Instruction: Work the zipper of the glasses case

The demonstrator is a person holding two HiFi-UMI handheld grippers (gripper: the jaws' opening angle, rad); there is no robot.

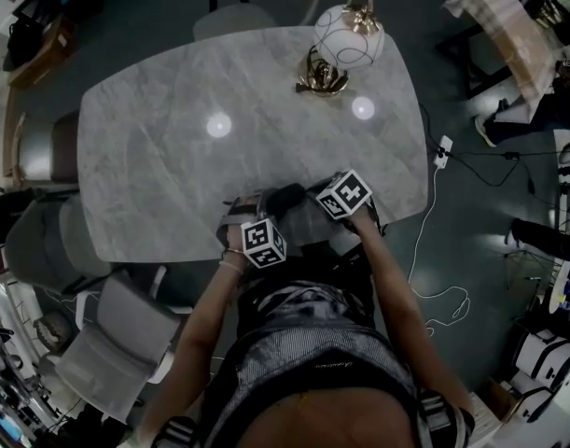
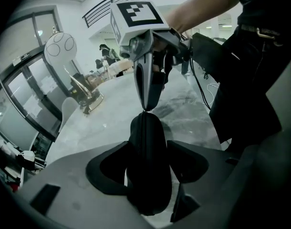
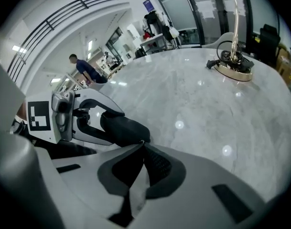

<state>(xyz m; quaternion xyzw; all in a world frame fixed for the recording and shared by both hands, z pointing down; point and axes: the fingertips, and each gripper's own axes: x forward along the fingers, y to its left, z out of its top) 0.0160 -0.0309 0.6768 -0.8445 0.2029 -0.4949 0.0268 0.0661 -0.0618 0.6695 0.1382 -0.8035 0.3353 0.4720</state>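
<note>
A black zipped glasses case (image 2: 146, 132) is clamped between the pads of my left gripper (image 2: 149, 170), which is shut on it just above the marble table (image 1: 173, 157). In the head view the case (image 1: 285, 197) sits near the table's front edge between both hands. My right gripper (image 3: 142, 144) is shut, its tips pinching the small zipper pull (image 3: 141, 140) at the end of the case (image 3: 121, 127). From the left gripper view, the right gripper (image 2: 146, 108) comes down onto the case's top end. The zipper line looks closed along the case.
A globe lamp (image 1: 348, 37) on a brass base stands at the table's far side. Grey chairs (image 1: 117, 348) stand at the left of the person. A power strip and white cable (image 1: 442, 151) lie on the floor at the right.
</note>
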